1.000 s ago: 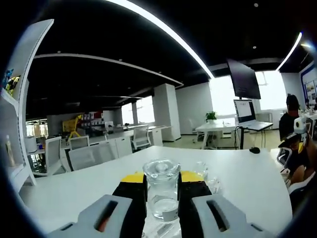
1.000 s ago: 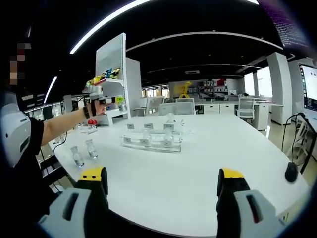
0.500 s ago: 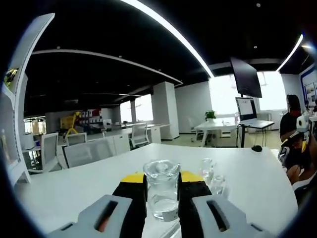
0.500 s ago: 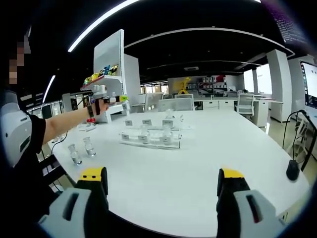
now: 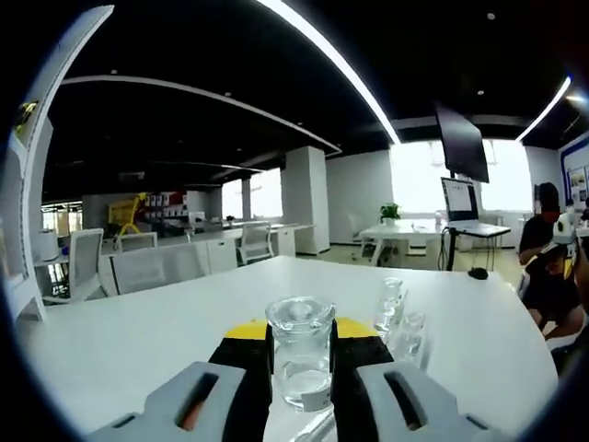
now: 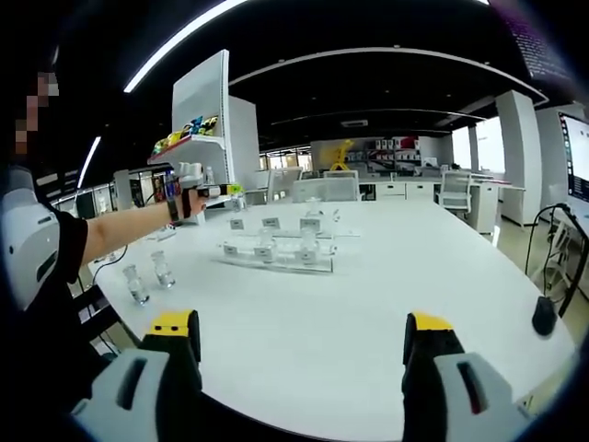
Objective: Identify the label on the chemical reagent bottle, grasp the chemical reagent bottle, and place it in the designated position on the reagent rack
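Room: open office, dark ceiling.
Surface: white table [image 6: 350, 313] beyond your jaws.
Left gripper [image 5: 302, 348]: clamps reagent bottle [image 5: 300, 361].
Right gripper [image 6: 302, 343]: jaws apart, holding nothing.

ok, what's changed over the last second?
The left gripper, shut on a small glass bottle, has swung over the white table toward the clear rack; its hold is unchanged. The right gripper stays open and idle. Two bottles at the table edge haven't moved.

Left gripper [image 5: 301, 345] and right gripper [image 6: 302, 345]: grey moulded jaw housings with slots, black inner pads, yellow tips. The person wears a black short sleeve [image 6: 66, 249] and a wrist strap [image 6: 172, 204].
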Demonstrator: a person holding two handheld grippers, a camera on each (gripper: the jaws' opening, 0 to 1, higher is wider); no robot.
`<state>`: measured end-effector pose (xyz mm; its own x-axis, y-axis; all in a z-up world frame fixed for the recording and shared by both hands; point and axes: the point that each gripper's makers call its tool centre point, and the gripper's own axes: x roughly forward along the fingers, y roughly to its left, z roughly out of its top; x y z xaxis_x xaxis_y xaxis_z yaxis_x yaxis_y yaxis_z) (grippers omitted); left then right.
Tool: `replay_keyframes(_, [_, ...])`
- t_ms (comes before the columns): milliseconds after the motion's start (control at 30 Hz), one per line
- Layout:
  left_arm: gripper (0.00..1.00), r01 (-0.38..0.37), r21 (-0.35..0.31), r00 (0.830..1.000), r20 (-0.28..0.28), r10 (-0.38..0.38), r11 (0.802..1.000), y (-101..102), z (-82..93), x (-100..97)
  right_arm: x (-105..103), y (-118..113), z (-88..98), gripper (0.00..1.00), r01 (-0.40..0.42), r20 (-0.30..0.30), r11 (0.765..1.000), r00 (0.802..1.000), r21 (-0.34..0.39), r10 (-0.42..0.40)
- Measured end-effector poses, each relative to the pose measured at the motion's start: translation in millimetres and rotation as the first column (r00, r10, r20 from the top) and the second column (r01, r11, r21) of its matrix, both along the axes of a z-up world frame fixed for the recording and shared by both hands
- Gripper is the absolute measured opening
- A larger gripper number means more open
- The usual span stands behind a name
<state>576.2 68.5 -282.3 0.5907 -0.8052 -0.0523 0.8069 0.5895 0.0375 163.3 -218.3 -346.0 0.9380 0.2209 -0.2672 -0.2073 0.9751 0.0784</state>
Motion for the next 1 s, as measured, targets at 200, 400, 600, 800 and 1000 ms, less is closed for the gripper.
replay_keyframes(200, [0.23,-0.001,0.014,1.0,-0.004,0.001,1.0,-3.2,-10.1,2.8,1.2,-0.2,-2.0,0.88,-0.001,-0.006,1.0,1.0,0.0,0.001])
replay_keyframes(400, [0.23,-0.005,0.039,1.0,-0.01,0.006,0.999,-3.5,-20.9,5.8,1.3,-0.2,-3.0,0.88,-0.002,-0.007,1.0,1.0,0.001,0.002])
replay_keyframes(600, [0.23,-0.017,0.075,0.999,-0.03,0.019,0.997,-4.2,-38.4,4.8,0.5,-0.4,-5.9,0.87,-0.002,-0.013,1.0,1.0,0.004,0.002])
replay_keyframes(800, [0.23,-0.011,0.079,0.999,-0.045,0.015,0.997,-4.6,-45.0,3.2,-1.1,1.7,-6.8,0.87,-0.011,-0.017,1.0,1.0,-0.002,0.011])
replay_keyframes(1000, [0.24,-0.019,0.095,0.998,-0.055,0.024,0.995,-1.5,-54.7,3.1,-1.3,1.3,-7.1,0.87,-0.009,-0.018,1.0,1.0,-0.003,0.009])
